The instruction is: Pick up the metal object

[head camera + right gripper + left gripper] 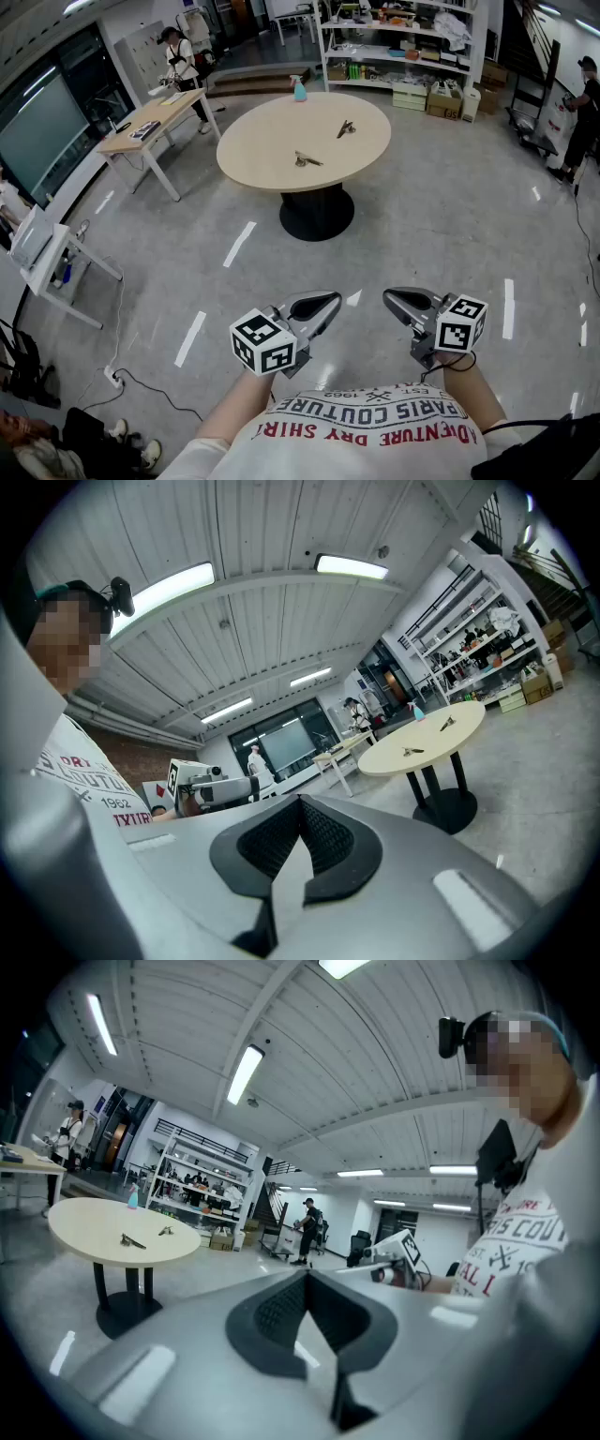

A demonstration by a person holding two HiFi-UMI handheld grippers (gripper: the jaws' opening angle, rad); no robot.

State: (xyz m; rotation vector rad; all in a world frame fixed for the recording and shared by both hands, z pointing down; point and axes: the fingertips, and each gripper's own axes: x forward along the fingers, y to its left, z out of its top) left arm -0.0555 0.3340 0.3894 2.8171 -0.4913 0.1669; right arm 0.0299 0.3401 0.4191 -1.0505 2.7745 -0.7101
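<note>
Two small metal objects lie on a round beige table (272,141) far ahead of me: one near its front edge (307,160), the other further back to the right (346,128). My left gripper (328,301) and right gripper (394,298) are held side by side close to my chest, well short of the table. Both are shut with nothing between the jaws. In the left gripper view the table (94,1227) and the metal pieces (132,1240) sit small at the left. In the right gripper view the table (441,738) stands at the right, beyond the shut jaws (300,803).
A blue spray bottle (299,89) stands at the table's far edge. A long wooden desk (155,127) with a person beside it is at the left, shelves (403,47) at the back, another person (581,112) at the right. A cable (141,380) lies on the floor.
</note>
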